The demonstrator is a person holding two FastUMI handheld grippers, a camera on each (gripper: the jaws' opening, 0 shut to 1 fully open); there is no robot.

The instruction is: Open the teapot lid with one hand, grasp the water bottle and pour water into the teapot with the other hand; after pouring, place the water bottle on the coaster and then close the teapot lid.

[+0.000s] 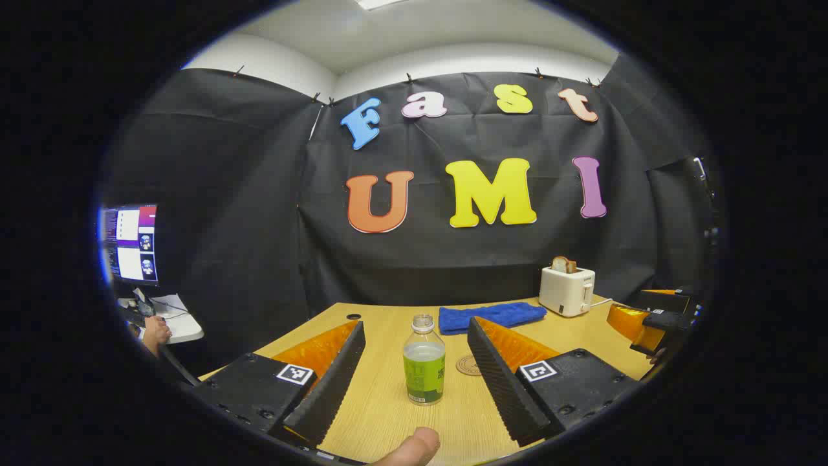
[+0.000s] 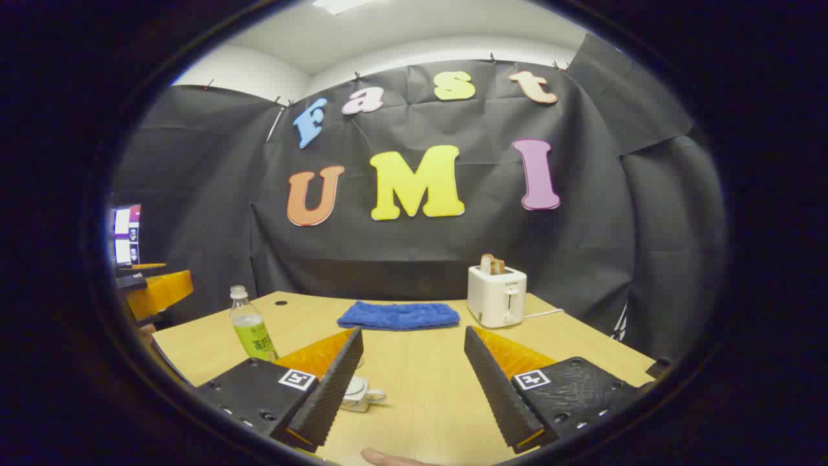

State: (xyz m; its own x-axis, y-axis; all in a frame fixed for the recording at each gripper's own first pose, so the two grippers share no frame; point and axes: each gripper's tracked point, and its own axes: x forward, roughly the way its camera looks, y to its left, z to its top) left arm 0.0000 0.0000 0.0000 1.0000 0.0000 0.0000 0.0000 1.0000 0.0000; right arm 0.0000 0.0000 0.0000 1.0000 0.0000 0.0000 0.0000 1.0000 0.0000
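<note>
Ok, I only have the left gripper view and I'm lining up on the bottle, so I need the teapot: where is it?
Observer: In the right gripper view the teapot sits on the table close in front of the right gripper, half hidden behind one finger.
Operator: Is that gripper open?
Observer: Yes, its fingers stand wide apart with nothing held between them.

I count one water bottle (image 1: 424, 360), one coaster (image 1: 468, 366), one teapot (image 2: 358, 392), one blue towel (image 1: 491, 316), one toaster (image 1: 567, 291) and two grippers, all at one desk (image 1: 388, 414).
</note>
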